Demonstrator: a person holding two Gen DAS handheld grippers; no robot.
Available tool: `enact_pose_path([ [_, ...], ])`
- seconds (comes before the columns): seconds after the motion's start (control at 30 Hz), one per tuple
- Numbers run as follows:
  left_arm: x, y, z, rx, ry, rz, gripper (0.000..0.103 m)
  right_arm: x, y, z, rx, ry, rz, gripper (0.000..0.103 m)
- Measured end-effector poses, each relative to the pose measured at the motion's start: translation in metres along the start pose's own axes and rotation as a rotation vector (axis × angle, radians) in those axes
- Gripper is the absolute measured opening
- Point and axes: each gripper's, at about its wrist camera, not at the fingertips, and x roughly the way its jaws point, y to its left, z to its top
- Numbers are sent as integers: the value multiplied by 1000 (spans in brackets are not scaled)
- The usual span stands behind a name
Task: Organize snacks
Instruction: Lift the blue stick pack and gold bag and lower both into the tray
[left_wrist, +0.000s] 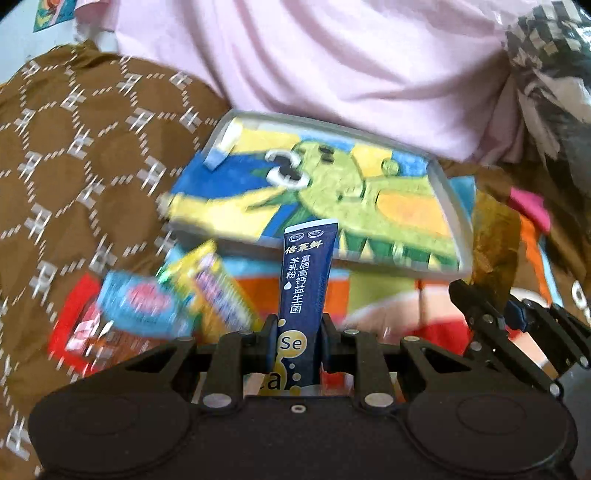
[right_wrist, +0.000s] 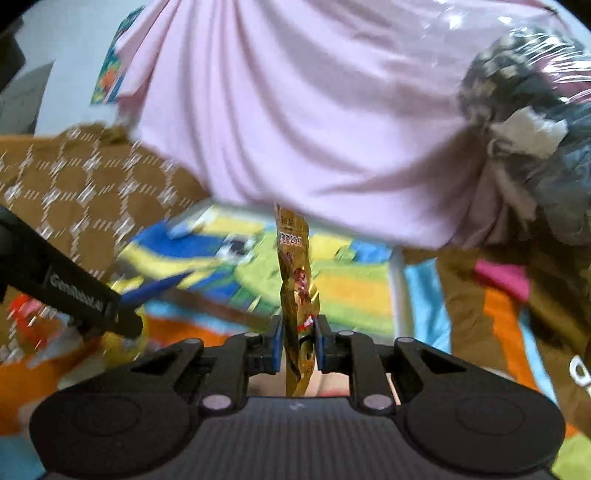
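Observation:
My left gripper (left_wrist: 299, 328) is shut on a dark blue stick sachet (left_wrist: 306, 273) with white Chinese print, which stands upright in front of a white tray (left_wrist: 456, 206) lined with a crocodile picture. My right gripper (right_wrist: 298, 332) is shut on a gold snack packet (right_wrist: 295, 273), held upright in front of the same tray (right_wrist: 397, 280). The right gripper (left_wrist: 517, 325) shows at the right edge of the left wrist view. The left gripper (right_wrist: 125, 317) with the blue sachet (right_wrist: 159, 286) shows at the left of the right wrist view.
Loose snacks lie to the left: a light blue packet (left_wrist: 144, 302), a yellow packet (left_wrist: 218, 288) and a red packet (left_wrist: 79, 328). A brown patterned quilt (left_wrist: 74, 166) lies left, a pink cloth bundle (left_wrist: 332, 62) behind the tray, a dark plastic-wrapped bundle (right_wrist: 535, 122) at right.

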Motion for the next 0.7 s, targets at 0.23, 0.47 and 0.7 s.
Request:
enact_pose_path([
  [0.23,41,-22,53,-12,9,-26,24,37,-42,12,134,-110,-29,19],
  [0.47,83,-43,84,3,-13,-20,24,74,-65,9,170,-107,-99,20],
  [0.7,121,-50,89,22,-13,40,24,103,-73,-2,206,-55,-76,20],
])
